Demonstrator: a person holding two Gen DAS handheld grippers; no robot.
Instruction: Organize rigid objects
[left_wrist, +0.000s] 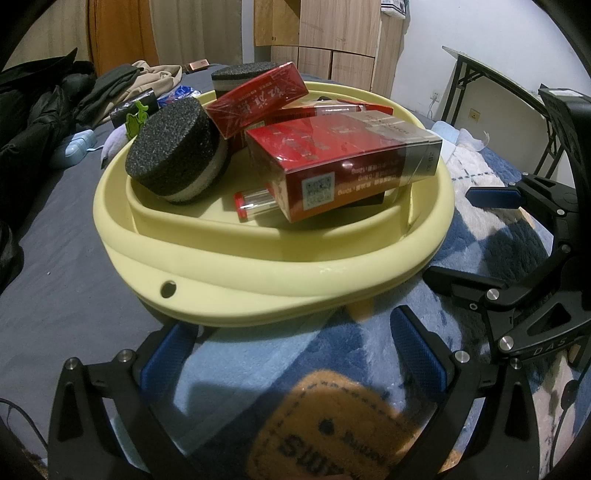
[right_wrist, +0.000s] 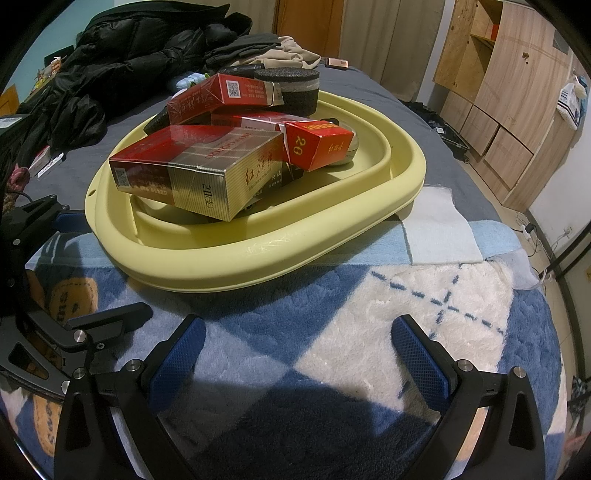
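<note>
A pale yellow basin (left_wrist: 258, 266) (right_wrist: 258, 254) sits on a bed and holds a pile of rigid items. In it are a large red-and-gold cigarette box (left_wrist: 343, 155) (right_wrist: 195, 166), a second red box (left_wrist: 258, 96) (right_wrist: 218, 96) propped on top, a small red box marked 28 (right_wrist: 317, 144), a black round foam disc (left_wrist: 173, 147), another disc (left_wrist: 236, 77) (right_wrist: 291, 88) at the back, and a clear tube with a red cap (left_wrist: 255, 203). My left gripper (left_wrist: 291, 350) (right_wrist: 88, 269) is open just short of the basin's near rim. My right gripper (right_wrist: 299, 360) (left_wrist: 480, 240) is open over the blanket, holding nothing.
A blue-and-white plush blanket (right_wrist: 369, 332) lies under both grippers, with a light blue towel (right_wrist: 436, 232) beside the basin. A black jacket (right_wrist: 110, 55) and other clothes (left_wrist: 147, 77) are heaped at the bed's far side. Wooden cabinets (right_wrist: 509, 110) and a folding table (left_wrist: 480, 77) stand beyond.
</note>
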